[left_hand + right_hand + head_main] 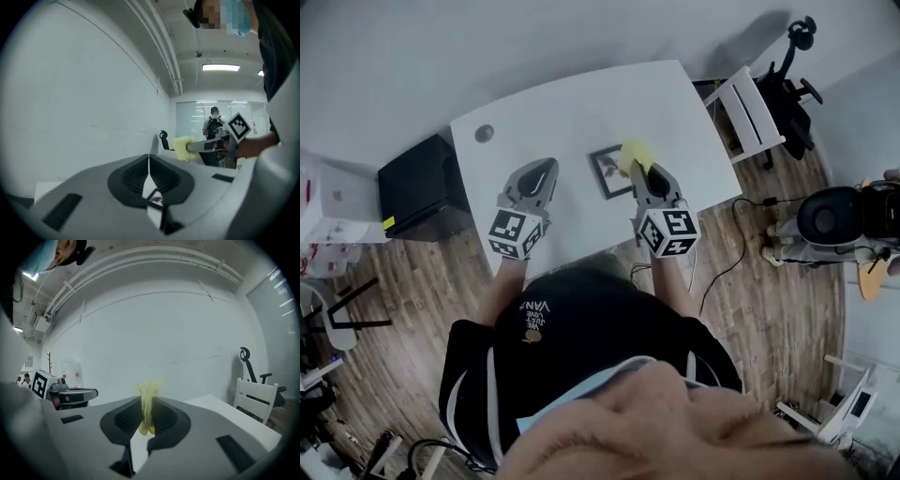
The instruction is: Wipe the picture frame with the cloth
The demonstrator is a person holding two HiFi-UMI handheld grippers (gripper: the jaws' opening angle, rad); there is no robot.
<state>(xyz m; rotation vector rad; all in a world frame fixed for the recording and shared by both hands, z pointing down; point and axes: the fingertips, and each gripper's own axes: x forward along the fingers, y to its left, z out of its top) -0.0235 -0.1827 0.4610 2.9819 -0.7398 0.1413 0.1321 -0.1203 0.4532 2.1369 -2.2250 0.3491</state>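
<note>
Nearest the head camera is our dark shirt (pixel 572 328), then both grippers out over the table's (pixel 581 103) near edge.

Right gripper (pixel 641 174): jaws clamped on the yellow cloth (pixel 632 154). Its own view shows a thin bunched fold pinched between the jaws, with most of it sticking out past the tips. The cloth sits over the frame's (pixel 608 172) right side. We can't tell if it's touching the frame face yet.

Left gripper (pixel 546 172): jaws closed together, nothing in them. It's left of the frame, apart from it, over bare table.

The frame lies flat close to the near edge, right of the table's middle.

Our read: the wipe is about to start or just starting, and nothing is pinning the frame.

Risks:
- The frame looks loose on a smooth top. A stroke toward us could slide it to the near edge and off. We'd hold a corner down with the left gripper first.
- The grip on the cloth is a narrow pinch. Drag across the frame may pull it out.
- There's little cloth under the tips, so pressing low could put hard jaw on the frame face and scratch it.
</note>
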